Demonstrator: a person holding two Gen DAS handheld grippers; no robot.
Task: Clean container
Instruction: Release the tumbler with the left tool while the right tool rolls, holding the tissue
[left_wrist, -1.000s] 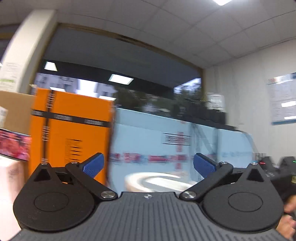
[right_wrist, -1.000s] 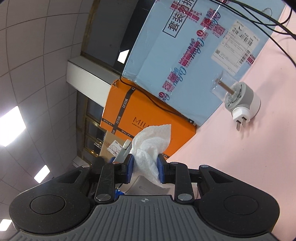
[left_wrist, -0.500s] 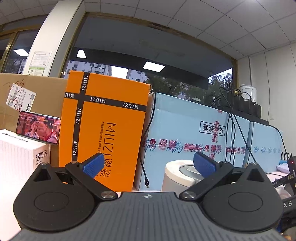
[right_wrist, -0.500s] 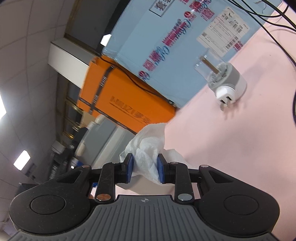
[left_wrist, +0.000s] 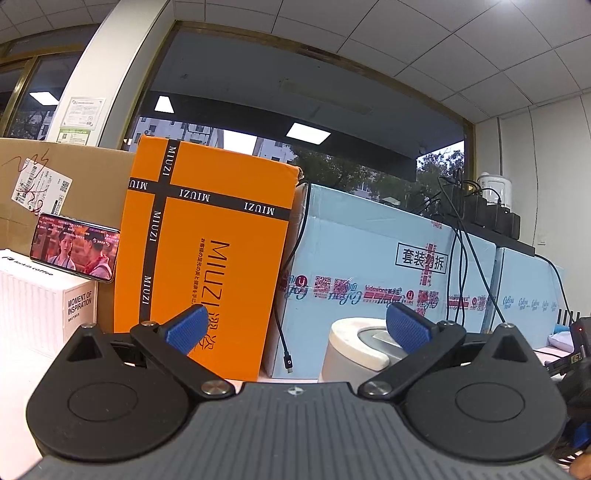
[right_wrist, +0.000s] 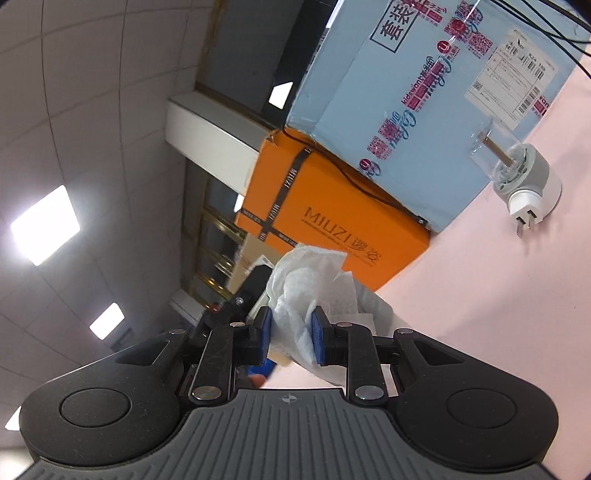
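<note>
In the left wrist view a white round container (left_wrist: 351, 349) with a grey inner part stands on the table just beyond my right finger. My left gripper (left_wrist: 295, 326) is open and empty, its blue pads (left_wrist: 186, 328) wide apart. In the right wrist view my right gripper (right_wrist: 291, 338) is shut on a crumpled white paper towel (right_wrist: 310, 291), held above the pink table (right_wrist: 480, 295). The view is tilted. A white rounded object (right_wrist: 373, 306) lies just behind the towel; I cannot tell whether it is the container.
An orange MIUZI box (left_wrist: 207, 258) and a light blue carton (left_wrist: 373, 273) stand at the back with a black cable (left_wrist: 284, 332) hanging between them. A phone (left_wrist: 74, 245) rests on a white box (left_wrist: 40, 302). A grey plug part with clear cover (right_wrist: 517, 170) lies on the pink table.
The left view swung and steadied, with the container now right of centre between the fingers. The right gripper rotated, still holding the towel.
</note>
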